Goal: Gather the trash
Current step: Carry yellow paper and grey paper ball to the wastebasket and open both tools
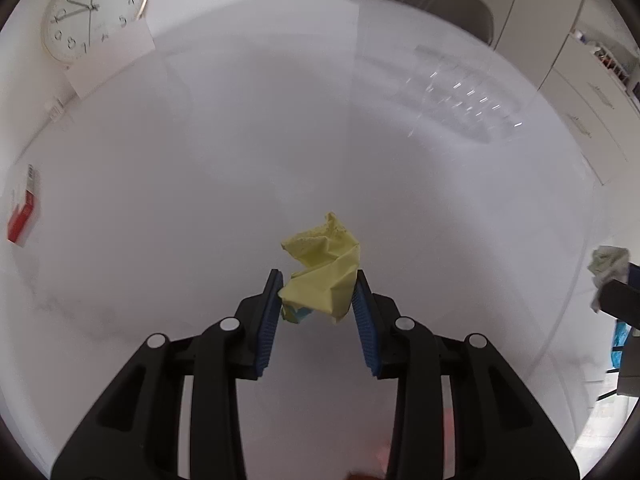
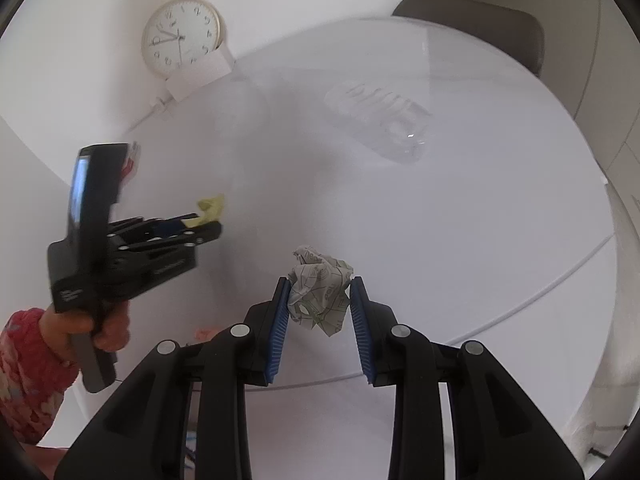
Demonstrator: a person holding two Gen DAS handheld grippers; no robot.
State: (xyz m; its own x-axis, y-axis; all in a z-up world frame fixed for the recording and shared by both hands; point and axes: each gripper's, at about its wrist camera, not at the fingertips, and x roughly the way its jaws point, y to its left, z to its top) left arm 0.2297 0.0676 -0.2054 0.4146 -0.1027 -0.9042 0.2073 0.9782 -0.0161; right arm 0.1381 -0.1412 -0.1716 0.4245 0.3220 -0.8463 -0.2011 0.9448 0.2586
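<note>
A crumpled yellow paper sits between the blue pads of my left gripper, which is shut on it just above the white round table. In the right wrist view the same yellow paper sticks out of the left gripper, held by a hand in a red patterned sleeve. My right gripper is shut on a crumpled printed white paper ball, lifted over the table's near edge. A clear crushed plastic bottle lies on the far side of the table.
A white wall clock leans at the back beside a white card. A red and white box lies at the table's left. A grey chair stands behind the table. Cabinets line the right.
</note>
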